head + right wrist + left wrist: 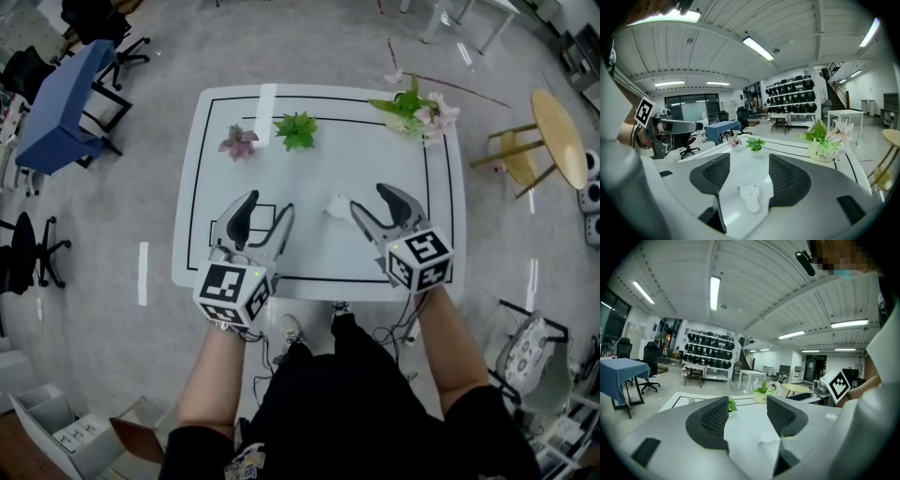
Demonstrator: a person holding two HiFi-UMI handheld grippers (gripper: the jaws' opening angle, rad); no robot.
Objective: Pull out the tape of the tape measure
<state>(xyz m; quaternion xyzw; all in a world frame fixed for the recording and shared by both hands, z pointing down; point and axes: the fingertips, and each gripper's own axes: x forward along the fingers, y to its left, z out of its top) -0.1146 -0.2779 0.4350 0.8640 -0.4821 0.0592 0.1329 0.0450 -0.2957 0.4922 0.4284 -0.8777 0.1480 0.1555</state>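
Note:
A small white tape measure (pixel 336 206) lies on the white table (pixel 319 159), just in front of the middle. It shows between the jaws in the right gripper view (pixel 750 197) and low right of centre in the left gripper view (pixel 768 444). My left gripper (pixel 268 208) hovers over the table's near left part, open and empty, with the tape measure to its right. My right gripper (pixel 370 200) is open too, its fingertips right beside the tape measure, nothing held. In their own views, the left gripper (pixel 747 416) and right gripper (pixel 749 176) both show jaws well apart.
At the table's far side stand a pink flower pot (pixel 238 142), a small green plant (pixel 296 129) and a pot of lilies (pixel 419 111). A black line frames the tabletop. A blue table (pixel 66 103) stands at the left and a round wooden table (pixel 560 136) at the right.

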